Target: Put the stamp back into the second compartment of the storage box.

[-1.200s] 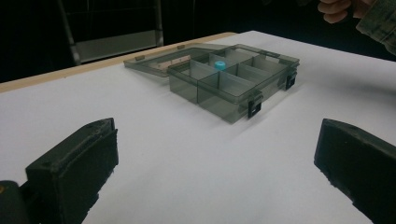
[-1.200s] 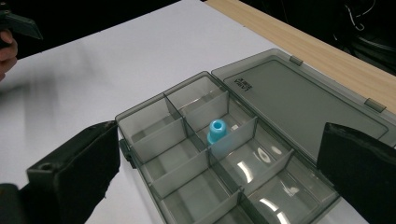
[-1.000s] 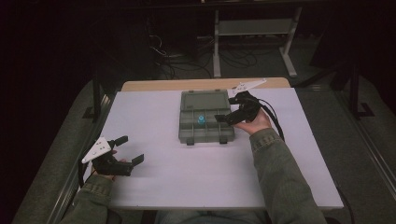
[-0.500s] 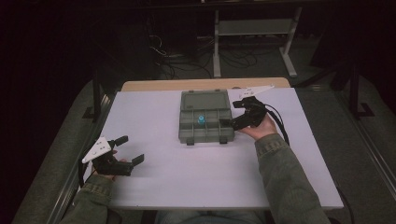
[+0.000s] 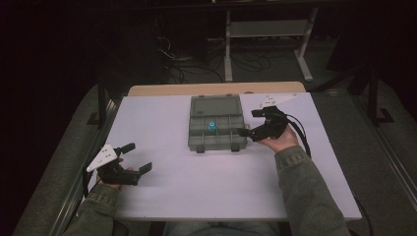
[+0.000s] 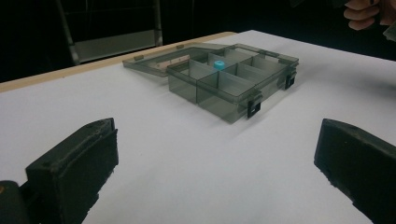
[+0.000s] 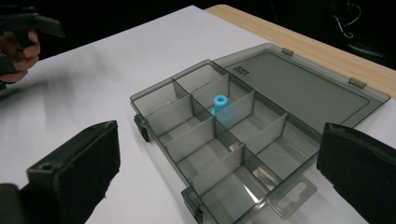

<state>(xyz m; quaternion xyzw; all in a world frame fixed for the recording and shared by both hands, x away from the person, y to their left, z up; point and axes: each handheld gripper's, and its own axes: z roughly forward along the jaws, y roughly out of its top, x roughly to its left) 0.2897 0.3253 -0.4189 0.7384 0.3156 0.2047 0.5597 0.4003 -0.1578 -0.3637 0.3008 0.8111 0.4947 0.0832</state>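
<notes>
A smoky grey compartment box (image 5: 217, 144) lies open on the white table (image 5: 196, 196), its lid (image 5: 215, 105) folded flat behind it. A small blue cylinder (image 5: 211, 126) stands upright in one middle compartment; the other compartments look empty. My right gripper (image 5: 249, 123) is open just off the box's right side, jaws pointing at it with nothing between them. In the right gripper view the box (image 7: 154, 95) and blue cylinder (image 7: 219, 103) sit between and beyond the jaws. My left gripper (image 5: 137, 157) is open near the table's front left, far from the box (image 6: 212, 100).
A bare wooden strip (image 5: 211, 89) runs along the table's far edge behind the lid. Beyond it stand a metal frame (image 5: 268, 29) and floor cables in the dark. Wide white tabletop lies between the left gripper and the box.
The right gripper has drawn back to the right, from over the box's right half to just beside it. The left gripper has stayed put.
</notes>
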